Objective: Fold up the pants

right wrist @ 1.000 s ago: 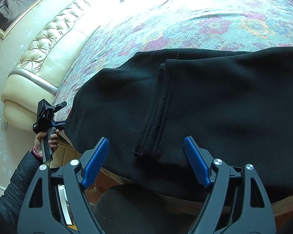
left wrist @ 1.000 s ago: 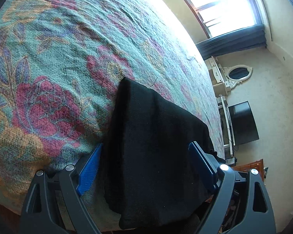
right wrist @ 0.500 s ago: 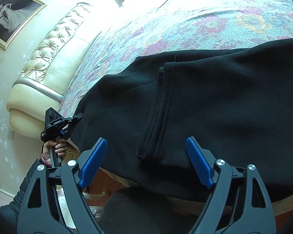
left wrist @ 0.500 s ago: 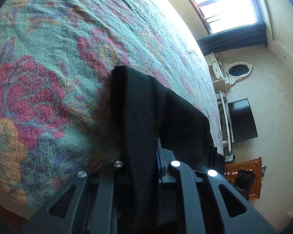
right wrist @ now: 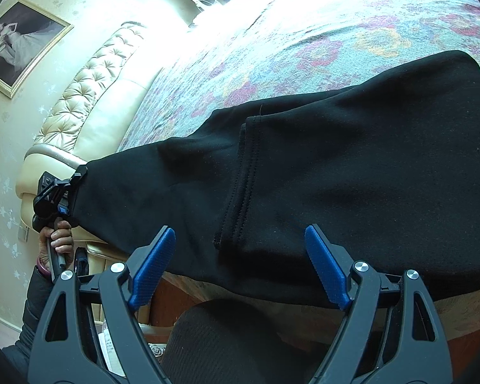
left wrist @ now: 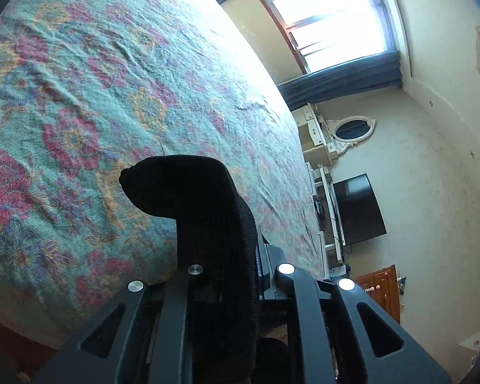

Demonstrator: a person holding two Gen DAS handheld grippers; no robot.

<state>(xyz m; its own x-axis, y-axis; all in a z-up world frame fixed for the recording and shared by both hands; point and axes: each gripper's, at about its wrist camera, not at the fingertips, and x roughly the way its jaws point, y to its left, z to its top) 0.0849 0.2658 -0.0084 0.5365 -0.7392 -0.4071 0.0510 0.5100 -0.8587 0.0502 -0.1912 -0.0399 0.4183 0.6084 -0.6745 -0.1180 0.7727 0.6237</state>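
— Are you seeing how those grippers are built? The right gripper point(right wrist: 240, 265) is showing black, angular arms with triangular cut-outs, round silver screws at the joints, and ribbed blue pads point(right wrist: 326, 267).

— Yes, and the left gripper point(left wrist: 236, 275) is looking the same: black frame, four shiny screw heads, slotted openings.

— What is the person wearing?

— A dark padded sleeve point(right wrist: 32, 307) is showing, with a dark reddish band at the wrist, and the left hand point(right wrist: 56, 240) is wrapping a dark handle.
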